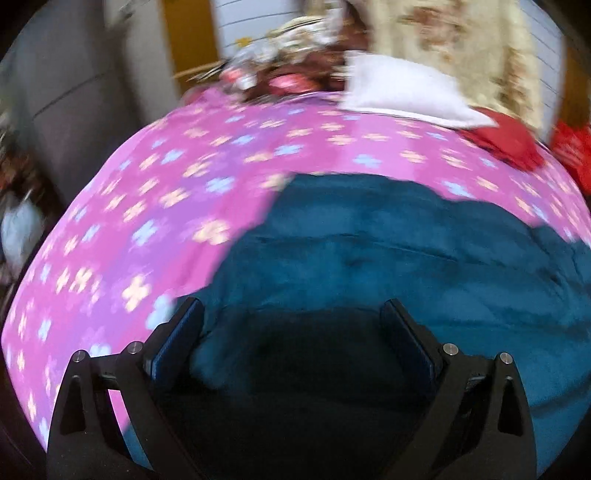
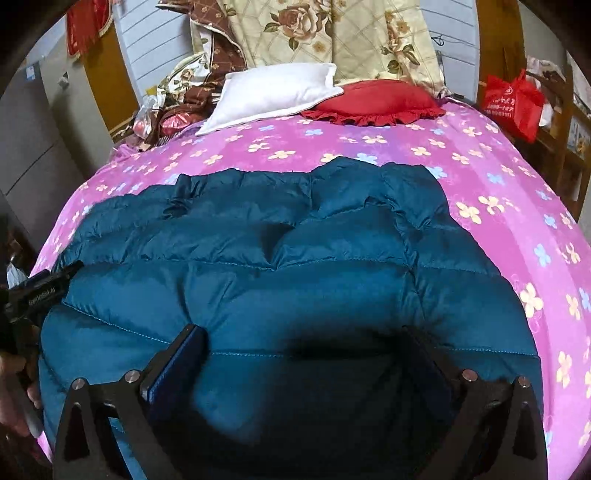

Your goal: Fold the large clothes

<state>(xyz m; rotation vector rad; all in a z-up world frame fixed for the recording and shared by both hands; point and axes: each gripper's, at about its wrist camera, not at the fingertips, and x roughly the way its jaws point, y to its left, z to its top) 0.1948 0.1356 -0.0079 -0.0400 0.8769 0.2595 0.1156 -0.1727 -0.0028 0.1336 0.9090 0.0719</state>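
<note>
A teal quilted puffer jacket point(image 2: 295, 266) lies spread flat on a bed covered by a pink flowered sheet point(image 2: 498, 206). My right gripper point(image 2: 301, 332) hovers over the jacket's near part, jaws wide open and nothing between the pads. In the blurred left wrist view my left gripper point(image 1: 291, 314) is open too, above the jacket point(image 1: 388, 251) near its left edge, where the sheet point(image 1: 147, 221) shows. The right wrist view catches the left gripper point(image 2: 44, 288) at the jacket's left side, held by a hand point(image 2: 14, 387).
A white pillow point(image 2: 273, 92) and a red frilled cushion point(image 2: 373, 103) lie at the head of the bed. A rose-print quilt point(image 2: 332, 33) hangs behind them, with bunched bedding point(image 2: 184, 92) at the left. A red bag point(image 2: 513, 103) sits at the right, a grey cabinet point(image 2: 33, 140) at the left.
</note>
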